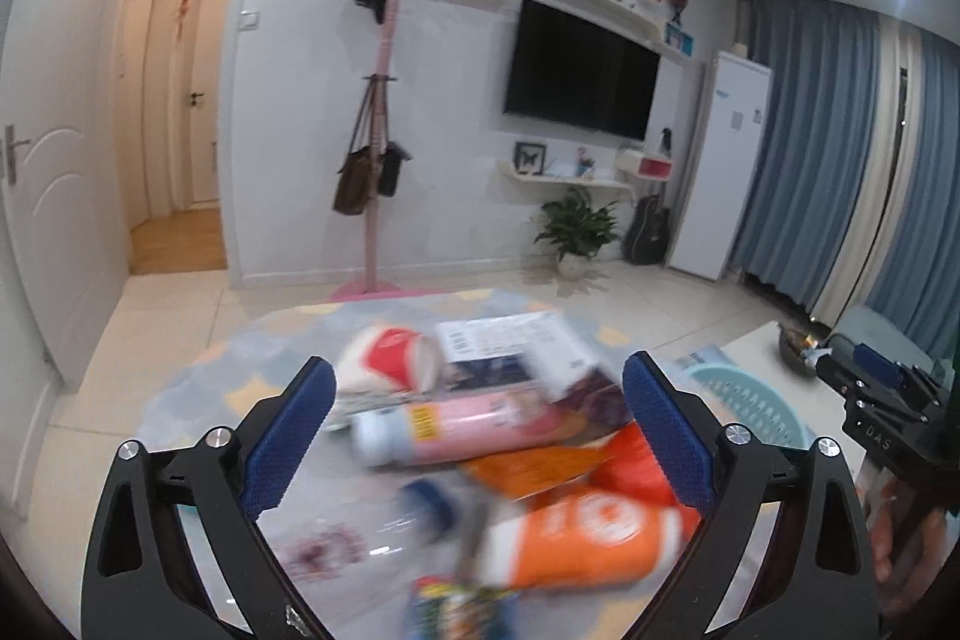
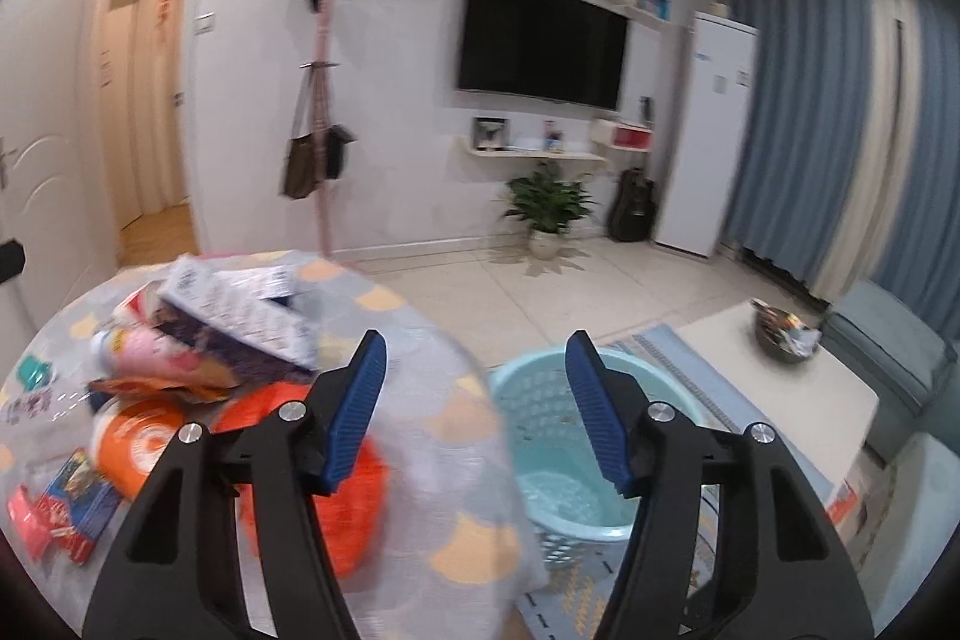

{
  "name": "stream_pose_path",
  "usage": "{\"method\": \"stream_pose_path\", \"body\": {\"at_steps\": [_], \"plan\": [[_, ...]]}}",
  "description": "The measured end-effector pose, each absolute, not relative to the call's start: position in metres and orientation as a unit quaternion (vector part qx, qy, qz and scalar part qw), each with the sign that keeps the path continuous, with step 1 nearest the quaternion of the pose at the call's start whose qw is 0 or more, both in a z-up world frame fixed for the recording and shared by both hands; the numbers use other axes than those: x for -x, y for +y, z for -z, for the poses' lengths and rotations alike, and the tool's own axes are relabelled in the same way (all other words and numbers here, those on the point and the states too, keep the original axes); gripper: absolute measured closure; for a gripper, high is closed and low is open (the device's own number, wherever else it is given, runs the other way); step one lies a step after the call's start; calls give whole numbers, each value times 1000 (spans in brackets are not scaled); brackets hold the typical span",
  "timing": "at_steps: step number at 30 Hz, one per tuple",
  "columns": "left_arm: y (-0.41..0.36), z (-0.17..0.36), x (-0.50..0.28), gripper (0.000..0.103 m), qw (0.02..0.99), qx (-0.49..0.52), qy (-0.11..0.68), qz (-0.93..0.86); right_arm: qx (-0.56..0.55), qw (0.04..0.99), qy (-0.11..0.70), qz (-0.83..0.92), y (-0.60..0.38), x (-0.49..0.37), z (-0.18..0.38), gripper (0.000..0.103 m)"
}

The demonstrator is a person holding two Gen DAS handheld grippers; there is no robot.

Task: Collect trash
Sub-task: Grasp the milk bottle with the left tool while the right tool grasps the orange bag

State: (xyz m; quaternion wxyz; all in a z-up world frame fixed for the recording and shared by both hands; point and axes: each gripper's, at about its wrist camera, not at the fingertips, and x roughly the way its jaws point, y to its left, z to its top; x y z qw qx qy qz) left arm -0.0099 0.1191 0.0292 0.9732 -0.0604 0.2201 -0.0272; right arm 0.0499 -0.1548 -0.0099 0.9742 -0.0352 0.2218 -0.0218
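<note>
The left gripper point(image 1: 477, 403) hangs with its two blue-padded fingers point(image 1: 288, 439) spread wide and nothing between them, poised over the trash heap on the round patterned tabletop point(image 1: 198, 388). The right gripper point(image 2: 477, 409) is likewise spread and holds nothing, one finger over the tabletop edge and the other over the single pale turquoise basket point(image 2: 540, 436) that stands on the floor just beside the table. In the heap, motion blur allows only a rough count: one pink bottle point(image 1: 462, 427) lying on its side, one orange bottle point(image 1: 576, 538) nearer the camera, one red-and-white paper cup point(image 1: 393, 361) tipped over, one printed white package point(image 1: 516, 346) behind it, and an orange plastic bag point(image 1: 630, 466) partly hidden by the left gripper's finger. A small colourful wrapper point(image 1: 450, 610) is cut off by the bottom edge, and a clear bottle with a dark blue cap point(image 1: 429, 505) is barely readable. The basket's bottom is partly hidden behind the right gripper.
</note>
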Motion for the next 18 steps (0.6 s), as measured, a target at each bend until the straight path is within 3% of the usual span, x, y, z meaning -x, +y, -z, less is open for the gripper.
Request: {"method": "stream_pose_path", "body": {"at_steps": [5,9,18], "plan": [[164,-23,22,11,966,61,250,7,52,969,242,-25,-123,-58,22,44],[192,-3,22,12,955,52,293,10,45,961,265,-57,-114,-67,32,29],[216,59,7,11,909,47,400,107,-2,935,336,-110,-118,-94,62,20]]}}
